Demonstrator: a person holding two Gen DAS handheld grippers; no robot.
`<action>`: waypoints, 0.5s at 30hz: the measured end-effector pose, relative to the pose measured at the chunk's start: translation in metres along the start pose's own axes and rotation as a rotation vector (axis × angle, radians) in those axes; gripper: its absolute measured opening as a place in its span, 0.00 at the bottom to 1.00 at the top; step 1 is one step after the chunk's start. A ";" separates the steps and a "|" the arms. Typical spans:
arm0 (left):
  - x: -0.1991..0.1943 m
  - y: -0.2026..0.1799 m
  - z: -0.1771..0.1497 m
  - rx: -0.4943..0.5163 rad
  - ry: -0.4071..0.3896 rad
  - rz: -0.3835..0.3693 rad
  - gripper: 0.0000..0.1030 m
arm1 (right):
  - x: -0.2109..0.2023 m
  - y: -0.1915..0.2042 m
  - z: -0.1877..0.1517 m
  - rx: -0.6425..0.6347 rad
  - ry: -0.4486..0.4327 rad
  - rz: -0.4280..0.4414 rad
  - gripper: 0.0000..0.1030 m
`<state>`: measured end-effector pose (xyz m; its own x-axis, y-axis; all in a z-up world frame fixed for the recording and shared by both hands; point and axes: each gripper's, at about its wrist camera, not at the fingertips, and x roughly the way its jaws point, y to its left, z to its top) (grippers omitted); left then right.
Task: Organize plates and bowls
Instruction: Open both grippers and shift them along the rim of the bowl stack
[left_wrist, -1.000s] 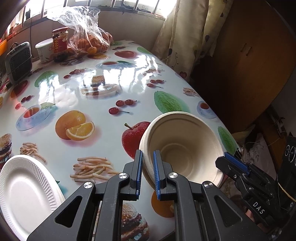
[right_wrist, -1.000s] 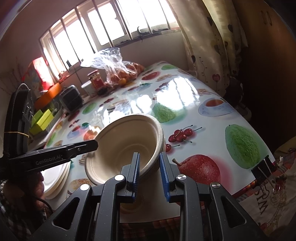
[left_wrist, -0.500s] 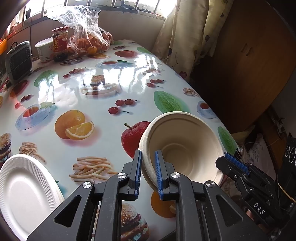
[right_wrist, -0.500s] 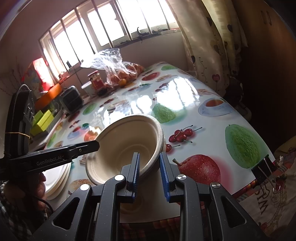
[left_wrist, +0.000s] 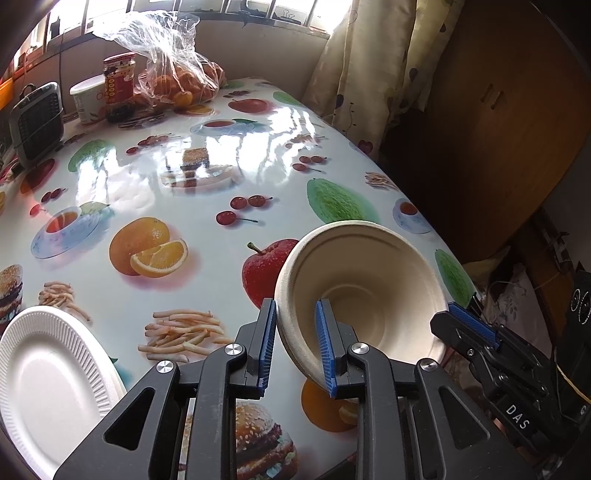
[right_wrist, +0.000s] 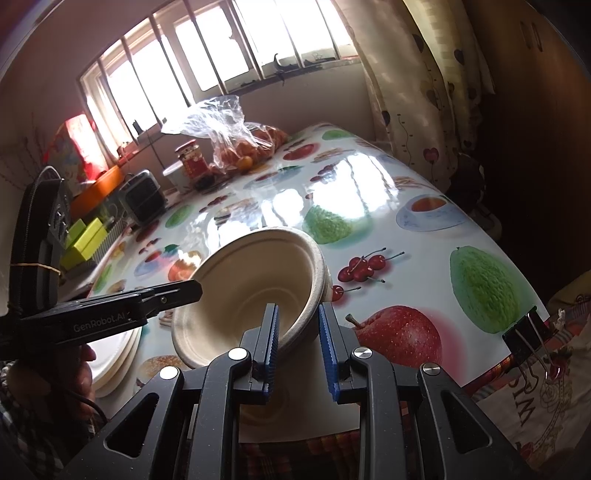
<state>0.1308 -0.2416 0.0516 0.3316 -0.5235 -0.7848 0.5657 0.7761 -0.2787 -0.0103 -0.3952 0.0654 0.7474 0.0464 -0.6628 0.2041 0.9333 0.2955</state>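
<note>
A beige paper bowl (left_wrist: 369, 280) hangs tilted above the table's front edge, between my two grippers. My left gripper (left_wrist: 295, 345) straddles the near rim; its jaws are opening, and the rim sits slack between the blue pads. My right gripper (right_wrist: 299, 345) is shut on the opposite rim of the bowl (right_wrist: 251, 288) and carries it. In the left wrist view that right gripper (left_wrist: 461, 325) shows at the bowl's right side. In the right wrist view the left gripper (right_wrist: 184, 291) reaches in from the left. A stack of white ribbed plates (left_wrist: 48, 380) lies at the table's near left corner.
The table (left_wrist: 147, 177) wears a glossy fruit-print cloth. At its far end stand a bag of oranges (left_wrist: 177, 81), a red-lidded jar (left_wrist: 118, 85), a white tub (left_wrist: 86, 98) and a small grey appliance (left_wrist: 37, 122). A binder clip (right_wrist: 524, 339) grips the cloth's near edge. A curtain and a wooden cabinet stand to the right.
The left gripper's jaws have spread apart, leaving a gap around the bowl's rim. The bowl, the right gripper and both hands have stayed in place.
</note>
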 end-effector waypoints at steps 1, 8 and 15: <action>0.000 0.000 0.000 -0.001 0.000 0.000 0.23 | 0.000 0.000 0.000 -0.001 0.000 0.000 0.22; -0.001 0.000 -0.001 0.001 -0.002 0.003 0.32 | 0.000 0.000 0.001 0.002 -0.004 -0.002 0.29; -0.002 -0.001 -0.001 0.004 -0.007 0.010 0.35 | -0.001 -0.001 0.001 0.007 -0.006 0.001 0.34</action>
<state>0.1290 -0.2407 0.0528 0.3422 -0.5183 -0.7837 0.5652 0.7799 -0.2690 -0.0104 -0.3965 0.0664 0.7511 0.0451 -0.6586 0.2079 0.9307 0.3009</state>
